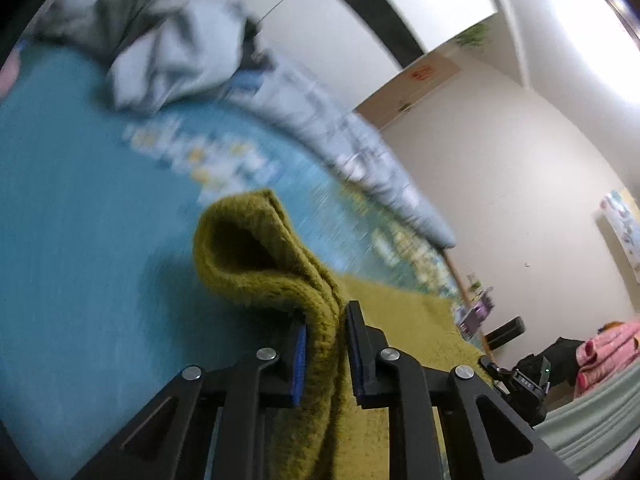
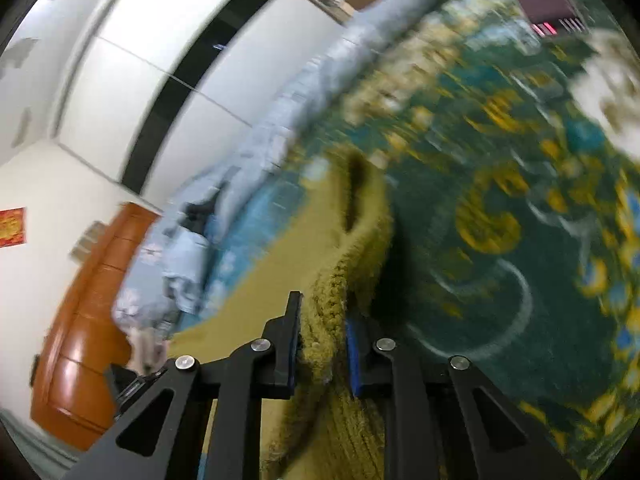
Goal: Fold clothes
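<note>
An olive-green knitted garment point(image 1: 260, 256) is held up over a teal patterned bedspread point(image 1: 80, 200). My left gripper point(image 1: 326, 320) is shut on a thick fold of it, and the knit curls forward past the fingertips. My right gripper point(image 2: 322, 312) is shut on another edge of the same olive knit point(image 2: 340, 280), which stretches away to the left and sags toward the spread point(image 2: 500, 240). The right gripper also shows at the lower right of the left wrist view point(image 1: 516, 380). Both views are motion-blurred.
A pile of grey and light-blue clothes point(image 1: 160, 52) lies at the far side of the bed. A rumpled pale-blue quilt point(image 1: 360, 148) runs along the bed's edge by the white wall. A brown wooden door point(image 2: 92, 320) and pink bedding point(image 1: 608, 344) stand beyond.
</note>
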Demonstrator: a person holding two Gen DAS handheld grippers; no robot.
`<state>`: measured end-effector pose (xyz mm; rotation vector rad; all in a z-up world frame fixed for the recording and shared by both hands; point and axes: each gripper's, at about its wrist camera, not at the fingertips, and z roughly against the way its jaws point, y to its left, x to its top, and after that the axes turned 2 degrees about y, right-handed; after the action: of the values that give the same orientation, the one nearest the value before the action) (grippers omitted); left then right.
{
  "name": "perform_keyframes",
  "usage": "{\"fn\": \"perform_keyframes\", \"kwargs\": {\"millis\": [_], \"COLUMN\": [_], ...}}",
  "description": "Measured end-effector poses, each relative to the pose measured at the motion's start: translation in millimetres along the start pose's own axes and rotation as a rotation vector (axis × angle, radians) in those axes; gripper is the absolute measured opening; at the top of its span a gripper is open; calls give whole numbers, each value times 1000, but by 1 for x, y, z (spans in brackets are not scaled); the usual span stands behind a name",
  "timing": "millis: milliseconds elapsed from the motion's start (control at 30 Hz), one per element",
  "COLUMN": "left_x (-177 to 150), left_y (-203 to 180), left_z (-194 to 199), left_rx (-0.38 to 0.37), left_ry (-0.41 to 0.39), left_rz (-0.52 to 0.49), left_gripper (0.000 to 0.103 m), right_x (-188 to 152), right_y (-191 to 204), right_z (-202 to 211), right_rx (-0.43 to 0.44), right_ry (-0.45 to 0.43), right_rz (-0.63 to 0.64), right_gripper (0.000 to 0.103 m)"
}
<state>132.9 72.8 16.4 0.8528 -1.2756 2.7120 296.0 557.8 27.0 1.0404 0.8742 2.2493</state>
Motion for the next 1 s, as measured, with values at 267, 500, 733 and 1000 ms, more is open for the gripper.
{"fn": "perform_keyframes", "kwargs": {"millis": [267,500,733,1000], "left_x": [-7,-30,-58,-84], "left_y": [37,44,38,31], "left_z": [-18,-12,-4,9], "left_rx": [56,53,21,55], "left_ry": [99,170,237,261], "left_rz": [80,116,137,124], "left_gripper": [19,50,50,20], "right_x": [-11,-18,-28,-40], "right_y": [-21,-34,-42,-50], "right_z": [-11,-16,-16,-9], "right_rx": [-68,-82,-78,-63], "right_ry": [46,74,87,80], "right_rz": [-35,-65,-90,-127], "right_gripper": [19,20,25,29]}}
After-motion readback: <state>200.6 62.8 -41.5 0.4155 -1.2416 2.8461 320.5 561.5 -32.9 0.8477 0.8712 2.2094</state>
